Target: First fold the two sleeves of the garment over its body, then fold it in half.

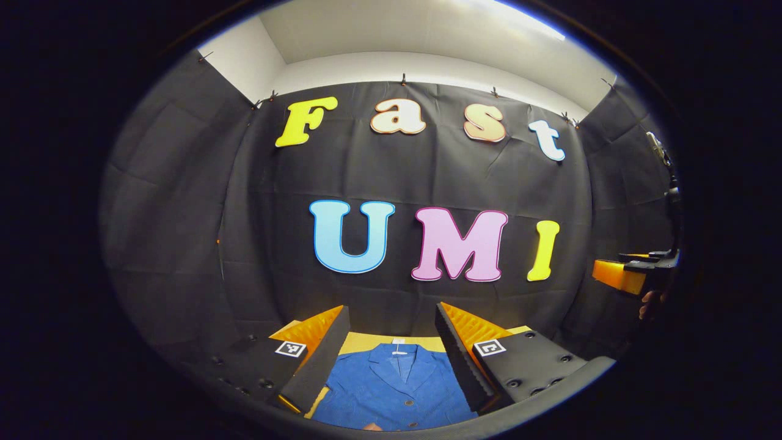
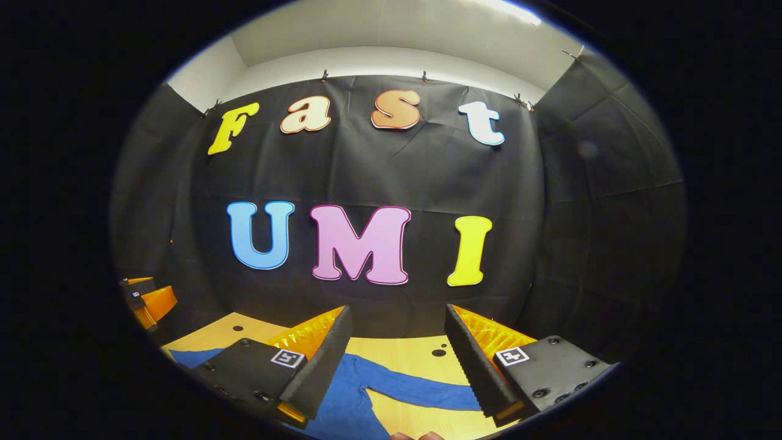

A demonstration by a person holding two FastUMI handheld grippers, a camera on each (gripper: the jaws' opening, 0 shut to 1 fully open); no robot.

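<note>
Here both grippers, left gripper [image 1: 391,354] and right gripper [image 2: 397,360], hover wide open and empty above the blue jacket [image 1: 397,385] on the counter [image 2: 421,351], sleeve [image 2: 415,382] unfolded, needing a grasp first.

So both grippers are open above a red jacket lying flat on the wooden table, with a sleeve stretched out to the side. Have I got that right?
Nearly. The jacket is blue, not red: the left gripper view shows its collar and buttons, and the right gripper view shows the sleeve stretched across the wooden table. The rest holds: the left gripper and the right gripper are both open above it.
</note>
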